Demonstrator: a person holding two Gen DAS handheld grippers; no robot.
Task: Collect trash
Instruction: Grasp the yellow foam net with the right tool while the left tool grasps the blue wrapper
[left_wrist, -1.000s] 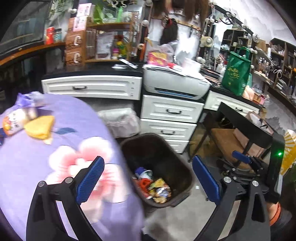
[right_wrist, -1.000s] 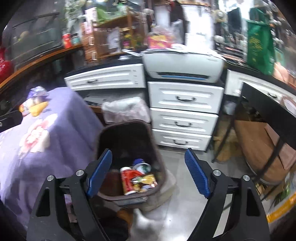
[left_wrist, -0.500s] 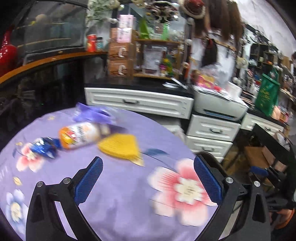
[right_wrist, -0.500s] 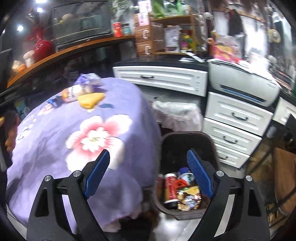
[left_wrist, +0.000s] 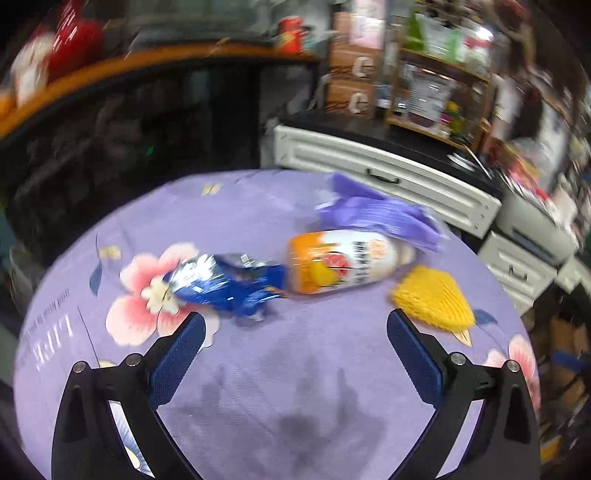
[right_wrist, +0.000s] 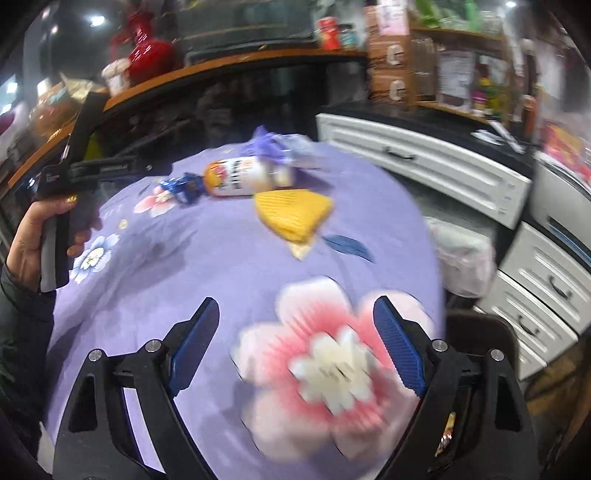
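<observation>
- Left gripper (left_wrist: 295, 341): fingers spread wide, holding nothing, above the purple desk (left_wrist: 295, 406).
- Right gripper (right_wrist: 295, 345): fingers wide apart, holding nothing.
- Trash lies in a row near the desk's far edge: blue wrapper (left_wrist: 225, 286), touching bottle (left_wrist: 340, 266), purple bag (left_wrist: 380, 218), yellow piece (left_wrist: 432, 299).

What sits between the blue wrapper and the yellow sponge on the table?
The orange-labelled bottle, lying on its side between the blue wrapper and yellow sponge; clearest in the left wrist view.
</observation>
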